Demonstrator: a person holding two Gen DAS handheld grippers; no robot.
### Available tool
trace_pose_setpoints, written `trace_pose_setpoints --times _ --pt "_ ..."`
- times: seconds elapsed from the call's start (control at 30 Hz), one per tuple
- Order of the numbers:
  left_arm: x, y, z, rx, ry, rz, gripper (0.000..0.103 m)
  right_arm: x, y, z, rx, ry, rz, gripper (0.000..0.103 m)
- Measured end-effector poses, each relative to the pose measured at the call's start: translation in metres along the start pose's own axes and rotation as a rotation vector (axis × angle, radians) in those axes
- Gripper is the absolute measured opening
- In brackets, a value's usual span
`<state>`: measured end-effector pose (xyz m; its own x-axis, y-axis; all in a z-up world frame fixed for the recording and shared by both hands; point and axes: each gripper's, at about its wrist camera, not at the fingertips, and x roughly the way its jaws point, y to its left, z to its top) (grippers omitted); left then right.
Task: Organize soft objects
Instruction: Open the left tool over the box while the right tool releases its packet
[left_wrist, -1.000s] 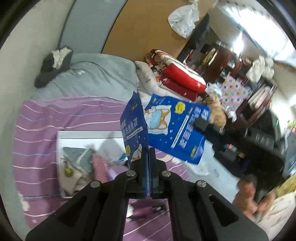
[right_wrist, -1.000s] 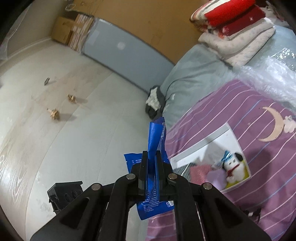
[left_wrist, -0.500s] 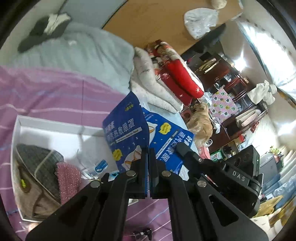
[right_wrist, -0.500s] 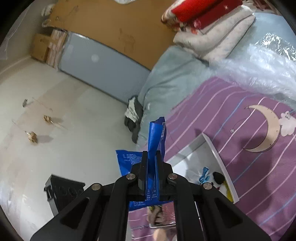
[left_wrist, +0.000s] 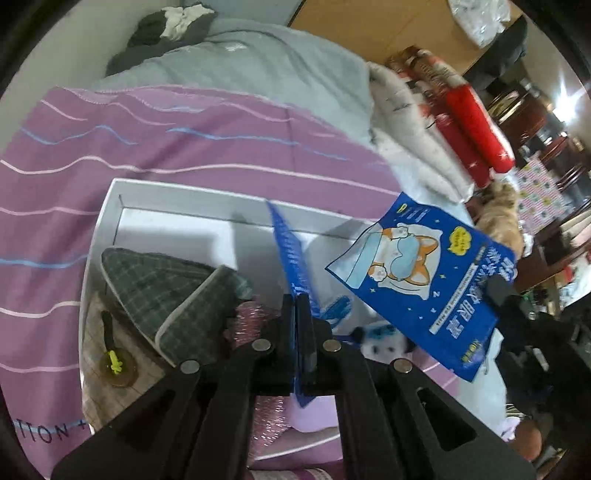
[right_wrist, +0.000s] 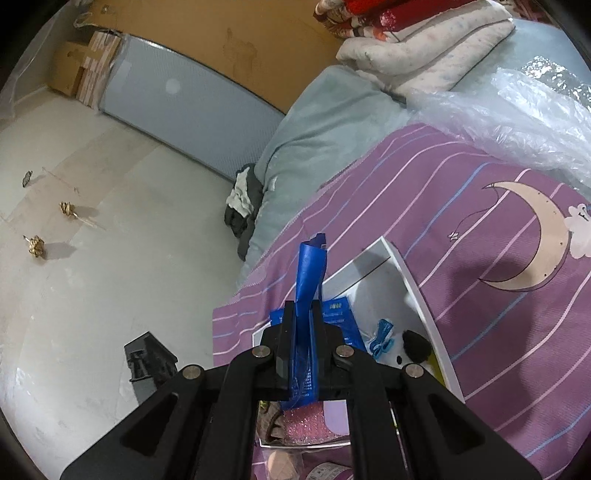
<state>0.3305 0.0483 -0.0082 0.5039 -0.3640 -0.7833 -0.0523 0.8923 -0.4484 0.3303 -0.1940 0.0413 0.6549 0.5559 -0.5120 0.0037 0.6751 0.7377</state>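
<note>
- The left gripper (left_wrist: 299, 314) is pinched tight on one edge of a blue packet (left_wrist: 424, 291).
- The right gripper (right_wrist: 303, 317) is pinched tight on a blue packet too. It may be the other end of the same one, but that is hard to tell.
- The packet hangs in the air, right over the white box (left_wrist: 177, 195) on the purple blanket (left_wrist: 147, 129).
- The box is just under both grippers, so the packet likely needs to go straight down.
- A checked slipper (left_wrist: 166, 288) fills the box's left side. The free room is on the right, near the small toy dog (left_wrist: 376, 341).
</note>
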Motion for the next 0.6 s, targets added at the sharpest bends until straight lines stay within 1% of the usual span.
trace_pose_setpoints --times 0.07,0.1,0.13,0.17,0.23,0.27,0.3,0.33,0.37,0.43,0.5,0.53,0.6 --pt "0.004 -0.001 -0.003 0.007 0.004 0.03 0.002 0.006 0.0 -0.001 -0.001 0.019 -0.006 0.004" --pt "0.005 -0.001 -0.003 0.01 0.004 0.045 0.004 0.009 -0.001 -0.002 0.004 0.028 -0.006 0.004" --pt "0.004 -0.001 -0.005 0.011 0.005 0.061 0.01 0.013 -0.003 -0.003 0.014 0.034 -0.006 0.004" --pt "0.003 -0.001 -0.006 0.01 0.009 0.062 0.013 0.015 -0.005 -0.003 0.02 0.037 -0.01 0.004" --pt "-0.006 0.0 -0.009 -0.003 0.011 0.046 0.032 0.016 -0.008 -0.005 0.032 0.035 -0.024 0.004" --pt "-0.012 0.0 -0.009 -0.015 0.0 0.042 0.036 0.017 -0.01 -0.005 0.04 0.033 -0.028 0.004" --pt "-0.017 -0.004 -0.008 -0.03 -0.02 0.047 0.04 0.017 -0.011 -0.005 0.046 0.031 -0.031 0.004" --pt "-0.03 -0.005 -0.011 -0.041 -0.055 0.071 0.043 0.018 -0.013 -0.005 0.054 0.029 -0.037 0.004" --pt "-0.039 -0.008 -0.011 -0.037 -0.083 0.1 0.046 0.018 -0.014 -0.006 0.064 0.025 -0.042 0.004" --pt "-0.056 -0.016 -0.015 -0.019 -0.134 0.151 0.055 0.019 -0.018 -0.008 0.09 0.015 -0.053 0.004" --pt "-0.074 -0.021 -0.021 -0.015 -0.187 0.19 0.059 0.022 -0.021 -0.01 0.126 0.005 -0.052 0.004" --pt "-0.083 -0.024 -0.024 -0.015 -0.211 0.206 0.063 0.024 -0.023 -0.011 0.148 0.0 -0.044 0.004" --pt "-0.094 -0.029 -0.026 -0.012 -0.243 0.236 0.067 0.028 -0.028 -0.015 0.203 -0.007 -0.023 0.004"
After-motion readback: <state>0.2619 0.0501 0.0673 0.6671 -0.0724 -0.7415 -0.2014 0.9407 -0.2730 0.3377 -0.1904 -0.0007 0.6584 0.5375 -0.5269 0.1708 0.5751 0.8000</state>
